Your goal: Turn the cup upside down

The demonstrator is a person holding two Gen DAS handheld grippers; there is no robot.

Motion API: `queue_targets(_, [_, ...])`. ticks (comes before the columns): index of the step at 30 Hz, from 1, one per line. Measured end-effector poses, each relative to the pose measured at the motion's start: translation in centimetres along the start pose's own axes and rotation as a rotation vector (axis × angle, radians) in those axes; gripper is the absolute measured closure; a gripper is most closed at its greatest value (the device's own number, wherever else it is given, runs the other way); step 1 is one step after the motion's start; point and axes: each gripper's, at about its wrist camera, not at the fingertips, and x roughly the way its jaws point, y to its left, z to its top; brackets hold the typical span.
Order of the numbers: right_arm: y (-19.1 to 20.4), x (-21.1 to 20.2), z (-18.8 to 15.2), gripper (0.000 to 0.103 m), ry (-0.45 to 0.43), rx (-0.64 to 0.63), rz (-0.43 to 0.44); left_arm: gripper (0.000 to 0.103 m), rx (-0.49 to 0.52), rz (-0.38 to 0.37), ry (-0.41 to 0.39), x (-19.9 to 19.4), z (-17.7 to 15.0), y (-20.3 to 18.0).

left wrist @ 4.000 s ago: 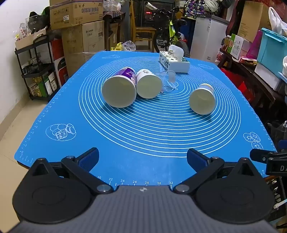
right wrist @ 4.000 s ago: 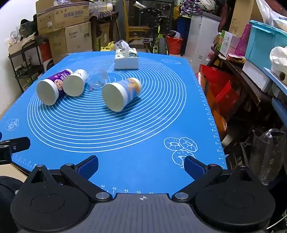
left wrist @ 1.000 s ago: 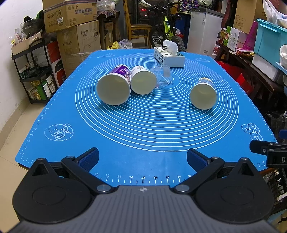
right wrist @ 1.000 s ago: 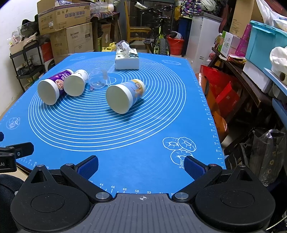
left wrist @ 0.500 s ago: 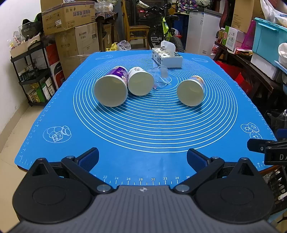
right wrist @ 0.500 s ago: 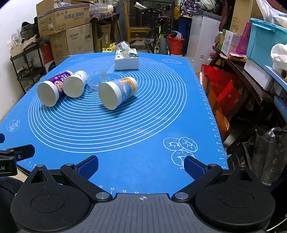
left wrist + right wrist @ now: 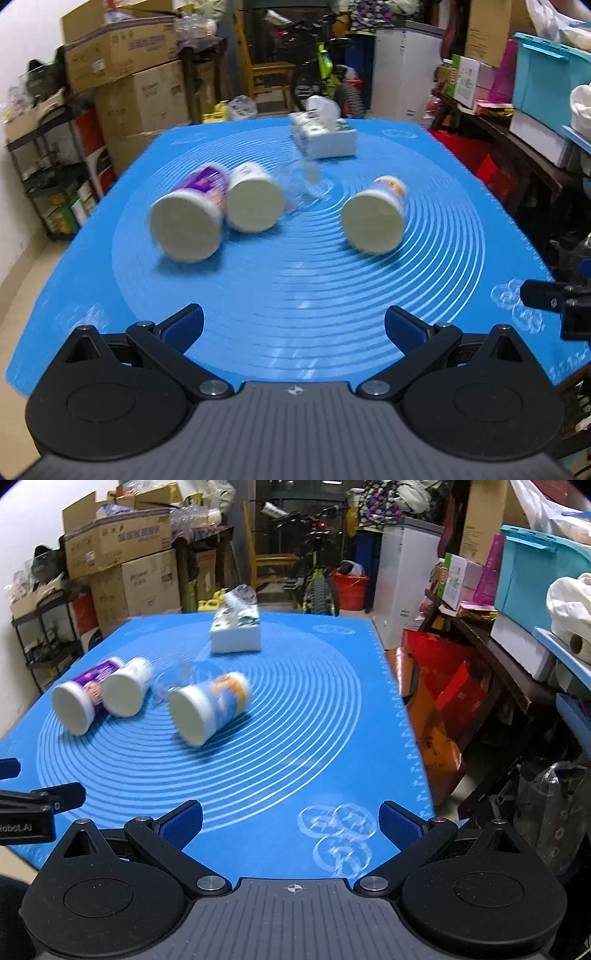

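Cluttered storeroom behind: stacked cardboard boxes [image 7: 122,48], a bicycle [image 7: 317,579], a white cabinet [image 7: 402,70]. In front, a table under a blue silicone mat [image 7: 295,280] printed with white rings. Lying on their sides across the far half of the mat, three paper cups plus a clear plastic cup [image 7: 304,188], mouths or bases turned toward the near edge, probably tipped over on purpose so that each must be stood rim-down. Toward the left edge, the purple cup [image 7: 188,225] touching the white cup [image 7: 253,203]; just beside those, the clear one, blurred; well apart toward the right, alone and easiest to reach, the blue-and-orange cup [image 7: 208,709]. Near the far edge, a tissue box [image 7: 236,635]. Low over the near edge, left gripper [image 7: 293,328] with jaws spread wide, gripping nothing; same for the right gripper [image 7: 290,825], fully parted and empty, near the mat's near right corner. Neither close to any cup yet; approach seemingly only beginning, judging from motion blur. Likely first target the lone cup, since free space surrounds it on all sides.
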Motion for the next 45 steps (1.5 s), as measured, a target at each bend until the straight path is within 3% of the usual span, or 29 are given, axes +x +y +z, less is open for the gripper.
queue_targets(6, [-2.9, 2.0, 1.4, 0.002, -0.004, 0.043, -0.038, 0.0, 0.01, -0.096, -0.023, 3.2, 4.2, -2.7])
queue_targets(11, [-5.3, 3.8, 1.8, 0.002, 0.008, 0.086, -0.06, 0.0, 0.067, -0.124, -0.064, 6.6, 6.5, -5.6])
queue_targets(21, [-7.2, 6.7, 1.9, 0.002, 0.041, 0.113, -0.074, 0.001, 0.103, -0.149, 0.094, 14.4, 7.9, -8.2])
queue_targets(22, [-7.3, 6.9, 1.9, 0.002, 0.043, 0.115, -0.072, 0.003, 0.111, -0.148, 0.108, 14.8, 7.9, -8.3])
queue_targets(23, [-7.4, 7.1, 1.8, 0.002, 0.045, 0.116, -0.069, 0.015, 0.115, -0.149, 0.123, 15.3, 7.8, -8.5])
queue_targets(26, [-7.4, 7.5, 1.7, 0.002, 0.051, 0.113, -0.063, 0.033, 0.128, -0.169, 0.168, 15.9, 7.5, -8.5])
queue_targets(34, [-6.9, 7.5, 1.6, 0.002, 0.056, 0.109, -0.047, 0.039, 0.138, -0.163, 0.14, 13.7, 7.1, -7.6])
queue_targets(45, [-4.5, 5.0, 1.5, 0.002, 0.037, 0.085, -0.01, 0.039, 0.029, -0.105, 0.169, 7.9, 3.9, -3.2])
